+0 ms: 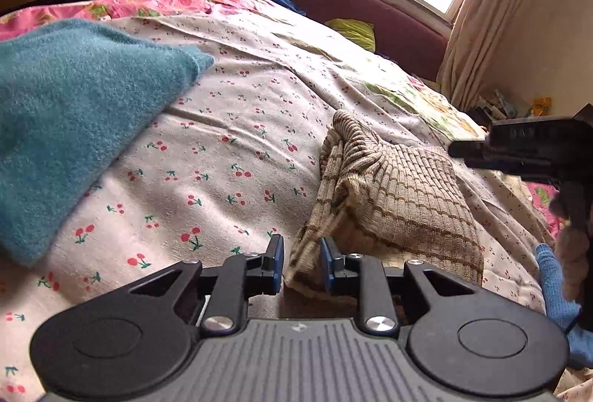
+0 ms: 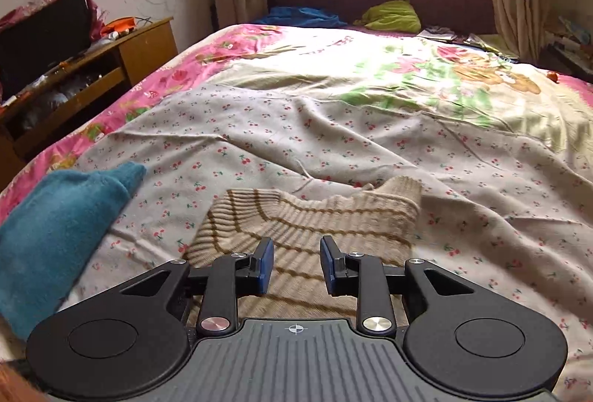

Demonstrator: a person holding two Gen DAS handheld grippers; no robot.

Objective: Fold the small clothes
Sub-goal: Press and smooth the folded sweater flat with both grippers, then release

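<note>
Your bed (image 2: 333,128) carries a cherry-print sheet; on it the striped beige sweater (image 2: 311,216) lies folded and ribbed, one end bunched up; a teal towel (image 2: 63,213) sits to its left, cut off by the frame; your left claw (image 1: 302,263) stands slightly parted around the sweater's corner, pads apparently not pressing; your right claw (image 2: 296,265) gapes empty above it, its handle partly hidden.
</note>
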